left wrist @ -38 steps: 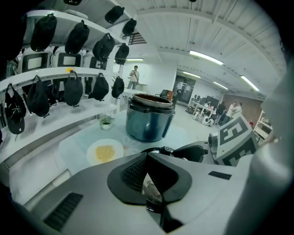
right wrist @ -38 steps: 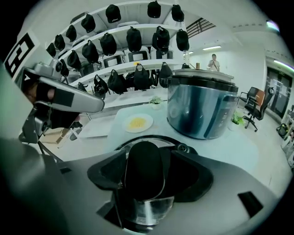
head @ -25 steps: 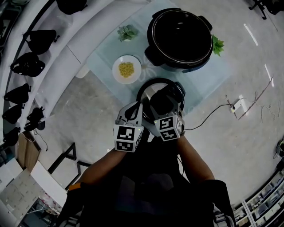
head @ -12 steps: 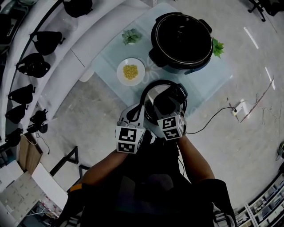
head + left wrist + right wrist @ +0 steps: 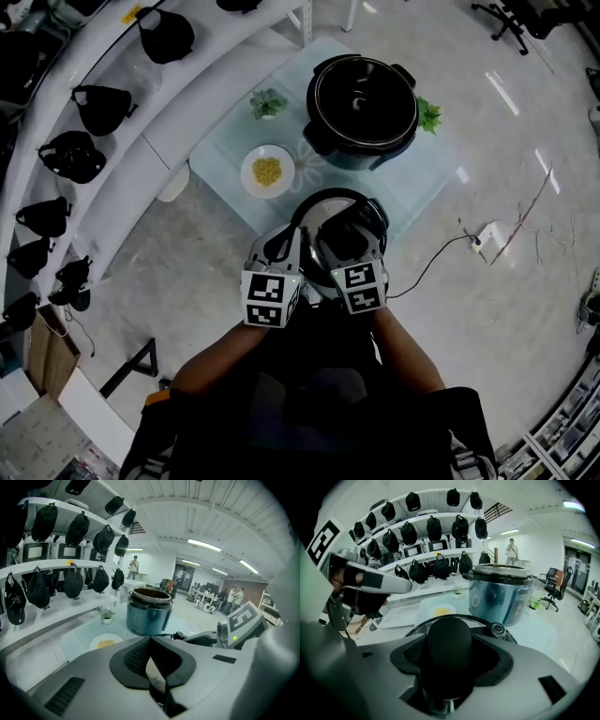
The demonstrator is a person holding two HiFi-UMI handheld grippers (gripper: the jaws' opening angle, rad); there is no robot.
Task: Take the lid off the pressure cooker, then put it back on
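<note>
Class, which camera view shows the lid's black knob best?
The right gripper view: the knob fills the space between that gripper's jaws. The head view shows only its top, from above, crowded by both grippers. The left gripper view does not show it.

Head view looks steeply down; both gripper views face the cooker (image 5: 361, 103).

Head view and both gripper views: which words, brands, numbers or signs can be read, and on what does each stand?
No legible text in any view.
Pressure cooker: faint marks on its front, too blurred to read.
Lid: no print to be seen.
Left marker cube, right marker cube: black-and-white square patterns, no letters.
</note>
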